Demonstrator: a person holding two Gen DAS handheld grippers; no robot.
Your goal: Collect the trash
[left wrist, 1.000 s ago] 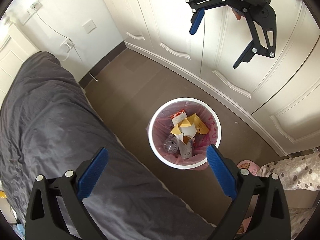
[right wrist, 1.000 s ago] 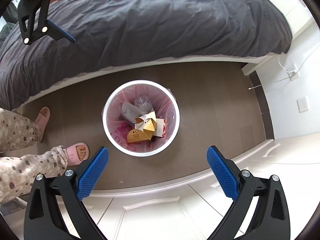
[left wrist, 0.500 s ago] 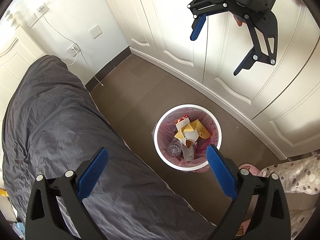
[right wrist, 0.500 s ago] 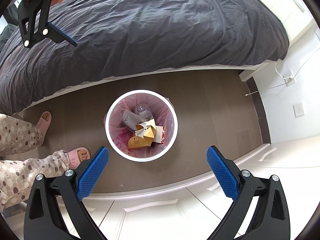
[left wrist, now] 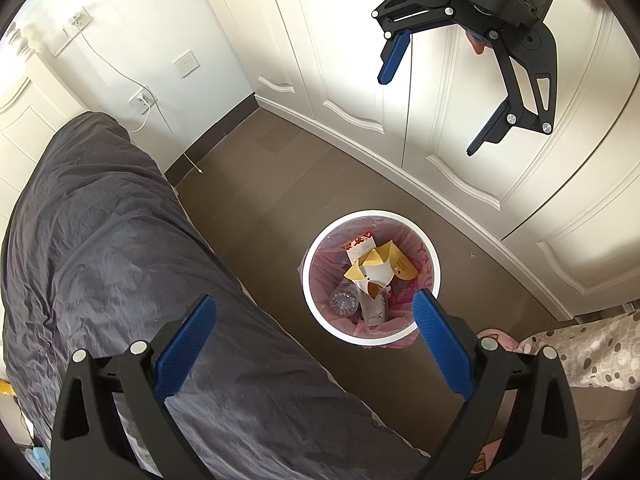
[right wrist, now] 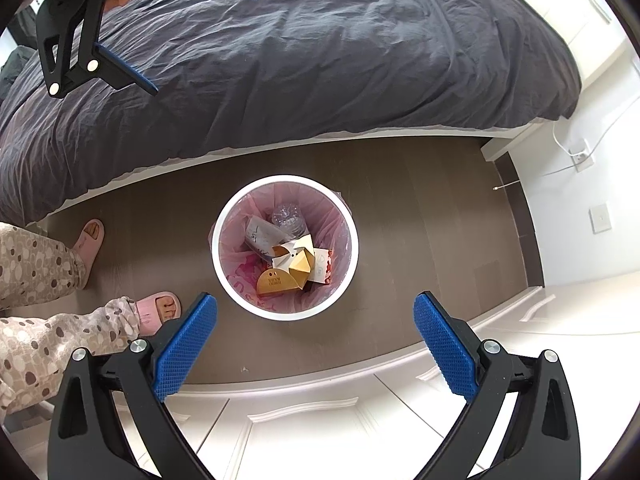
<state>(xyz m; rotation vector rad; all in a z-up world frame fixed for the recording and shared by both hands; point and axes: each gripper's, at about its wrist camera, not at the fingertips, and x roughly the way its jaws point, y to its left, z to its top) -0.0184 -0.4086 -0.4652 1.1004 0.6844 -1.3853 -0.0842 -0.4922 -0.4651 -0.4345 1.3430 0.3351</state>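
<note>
A white trash bin [left wrist: 310, 280] with a pink liner stands on the brown floor between the bed and the wardrobe. Inside lie gold-yellow cardboard boxes [left wrist: 400, 264], a clear plastic bottle [left wrist: 344, 300] and a paper cup. The right wrist view shows the same bin [right wrist: 218, 248], the gold box [right wrist: 280, 282] and the bottle [right wrist: 288, 216]. My left gripper [left wrist: 314, 308] hovers high above the bin's near side, open and empty. My right gripper [right wrist: 315, 304] is also open and empty, high above the floor on the wardrobe side. Each gripper appears in the other's view: the right gripper [left wrist: 430, 114] and the left gripper [right wrist: 200, 38].
A bed with a dark grey duvet [left wrist: 120, 260] runs along one side of the bin. White wardrobe doors [left wrist: 460, 168] line the other side. A person's legs in dotted pyjamas [right wrist: 36, 264] and pink slippers [right wrist: 158, 312] stand beside the bin. A wall socket with a white cable [left wrist: 142, 100] is in the corner.
Both grippers have lifted away from the bin, which looks smaller and lower in each view. Both stayed open and empty. The trash in the bin has not moved.
</note>
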